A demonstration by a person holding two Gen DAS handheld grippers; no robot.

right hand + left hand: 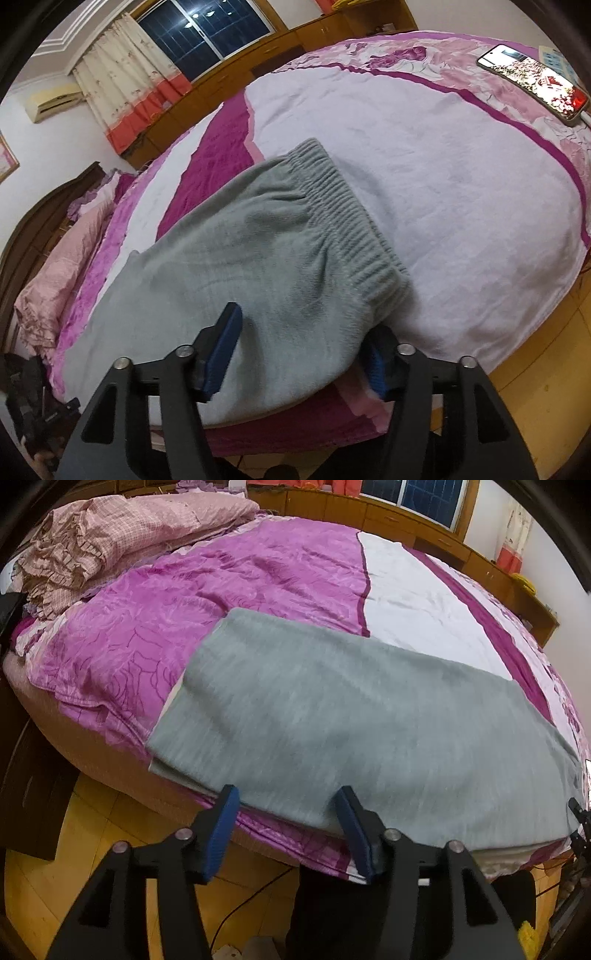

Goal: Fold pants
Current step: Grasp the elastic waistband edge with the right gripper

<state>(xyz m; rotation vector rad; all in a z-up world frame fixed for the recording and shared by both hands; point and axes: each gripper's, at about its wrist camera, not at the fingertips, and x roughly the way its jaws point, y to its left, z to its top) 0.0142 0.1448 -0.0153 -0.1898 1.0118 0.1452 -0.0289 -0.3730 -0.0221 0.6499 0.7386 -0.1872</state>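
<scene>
grey pants [354,716] folded flat along bed's [110,753] near edge; left tongs [288,812] and right tongs [306,350] both parted, fabric between, ungripped.

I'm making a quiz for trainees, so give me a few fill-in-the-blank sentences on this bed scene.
1. The pants lying on the bed are ____ in colour.
2. The ribbed waistband shows in the ____ wrist view.
3. Near the far edge of the bedspread lies a lit ____.
4. The pads on the left gripper are ____.

Missing words: grey; right; phone; blue
</scene>
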